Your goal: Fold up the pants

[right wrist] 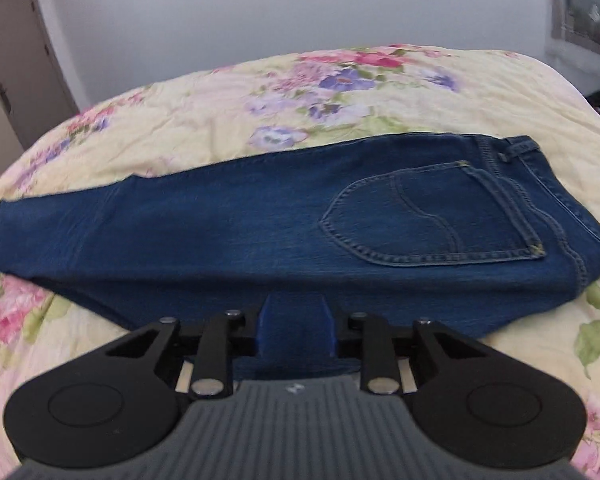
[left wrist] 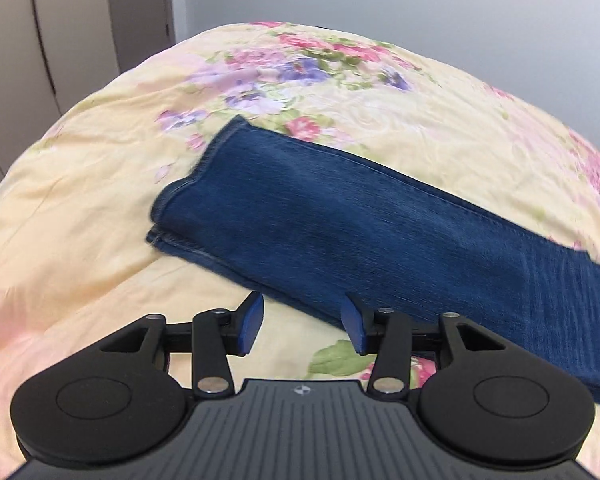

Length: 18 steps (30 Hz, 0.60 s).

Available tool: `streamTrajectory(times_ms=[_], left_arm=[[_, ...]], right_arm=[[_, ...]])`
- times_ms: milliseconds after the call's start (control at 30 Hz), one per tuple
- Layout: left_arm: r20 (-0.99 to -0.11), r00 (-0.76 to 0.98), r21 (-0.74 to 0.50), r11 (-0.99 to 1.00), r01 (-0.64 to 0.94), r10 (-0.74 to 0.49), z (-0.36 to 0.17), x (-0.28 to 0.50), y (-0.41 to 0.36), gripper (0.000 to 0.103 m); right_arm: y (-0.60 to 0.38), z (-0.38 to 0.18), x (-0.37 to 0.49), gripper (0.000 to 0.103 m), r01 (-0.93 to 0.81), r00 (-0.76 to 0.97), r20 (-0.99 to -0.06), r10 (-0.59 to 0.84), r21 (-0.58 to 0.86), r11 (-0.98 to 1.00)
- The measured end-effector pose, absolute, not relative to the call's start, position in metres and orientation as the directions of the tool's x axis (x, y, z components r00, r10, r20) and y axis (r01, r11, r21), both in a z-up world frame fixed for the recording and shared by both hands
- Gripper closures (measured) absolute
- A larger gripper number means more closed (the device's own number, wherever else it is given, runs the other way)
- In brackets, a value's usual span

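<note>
Left tongs (left wrist: 302,322) gape empty beside the jeans (left wrist: 360,232), right tongs (right wrist: 296,328) look clamped together, maybe pinching denim, so the layers could slide apart on this soft bed (right wrist: 180,120).

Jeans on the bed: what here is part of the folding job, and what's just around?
Part of the job:
jeans, already folded lengthwise
left gripper, open near the hem end
right gripper, shut at the near edge

Just around:
floral bedspread
door
wardrobe
</note>
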<state>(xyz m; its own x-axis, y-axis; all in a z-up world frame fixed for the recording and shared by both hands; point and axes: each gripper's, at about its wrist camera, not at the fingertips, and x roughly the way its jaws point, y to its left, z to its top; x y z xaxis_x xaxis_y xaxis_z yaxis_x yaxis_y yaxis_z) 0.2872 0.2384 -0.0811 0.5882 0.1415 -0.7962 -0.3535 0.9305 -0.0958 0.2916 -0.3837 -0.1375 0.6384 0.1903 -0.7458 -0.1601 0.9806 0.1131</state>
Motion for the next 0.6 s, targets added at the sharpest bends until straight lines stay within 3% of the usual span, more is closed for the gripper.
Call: streamTrajectory(times_ms=[133,267,500,600], left_arm=[[-0.785,0.611,-0.211,0.881,-0.425,0.107,-0.090,0.271,0.275,0.043],[-0.743,0.668,-0.408,0.765,-0.498,0.039,-0.107,0.254,0.312,0.038],[-0.618,0.785,-0.700,0.486,-0.523,-0.046,-0.140,0.232,0.357,0.034],[-0.583,0.811,-0.764,0.378,-0.523,-0.057,-0.156,0.229,0.370,0.033]], right_arm=[[-0.367,-0.168,0.289,0.084,-0.169,0.564,-0.819,0.110,0.016,0.985],[-0.368,-0.168,0.286,0.084,-0.156,0.520,-0.850,0.084,0.002,0.988],[-0.354,-0.120,0.306,0.086,-0.148,0.597,-0.796,0.102,0.015,0.989],[-0.335,-0.114,0.331,0.086,-0.160,0.608,-0.787,0.105,0.008,0.987]])
